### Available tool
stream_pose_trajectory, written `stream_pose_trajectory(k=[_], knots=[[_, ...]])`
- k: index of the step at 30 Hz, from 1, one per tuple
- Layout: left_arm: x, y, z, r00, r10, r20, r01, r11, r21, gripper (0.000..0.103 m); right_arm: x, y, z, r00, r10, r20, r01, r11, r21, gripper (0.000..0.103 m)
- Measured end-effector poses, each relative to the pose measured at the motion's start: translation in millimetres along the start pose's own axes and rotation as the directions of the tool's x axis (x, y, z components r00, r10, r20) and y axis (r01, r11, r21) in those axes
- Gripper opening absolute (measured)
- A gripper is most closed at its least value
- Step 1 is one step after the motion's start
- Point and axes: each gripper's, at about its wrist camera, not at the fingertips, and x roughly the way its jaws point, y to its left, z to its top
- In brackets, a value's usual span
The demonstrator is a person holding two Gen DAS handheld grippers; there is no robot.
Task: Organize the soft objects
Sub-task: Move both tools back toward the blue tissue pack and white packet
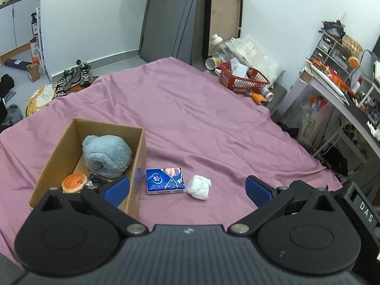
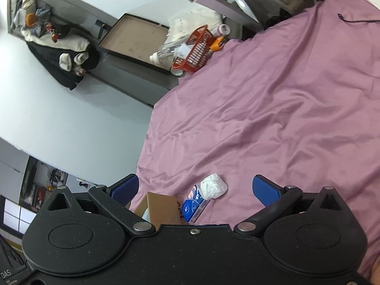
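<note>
Pink bed sheet | left gripper, right gripper spread, empty | tissue pack ahead: slick wrapper might slip

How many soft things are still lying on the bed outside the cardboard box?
2: the blue tissue pack right beside the box, and the white wad next to it. Others may be hidden.

Left black two-finger gripper, blue-padded fingers spread wide, holding nothing. Right black two-finger gripper likewise spread, empty, its view rolled sideways.
</note>
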Motion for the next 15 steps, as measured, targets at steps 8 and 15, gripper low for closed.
stream_pose_trajectory(k=[8,15], knots=[[15.7,-17.8,-1.0,0.999,0.005,-0.034,-0.004,0.999,0.039,0.103,5.0,-16.4,3.5,1.000,0.000,-0.023,0.002,0.997,0.077,0.103],[32.6,-23.9,-3.9,0.999,-0.001,-0.050,0.003,0.999,0.051,0.100,18.1,-33.4,3.9,0.999,0.011,-0.047,-0.004,0.987,0.159,0.101]])
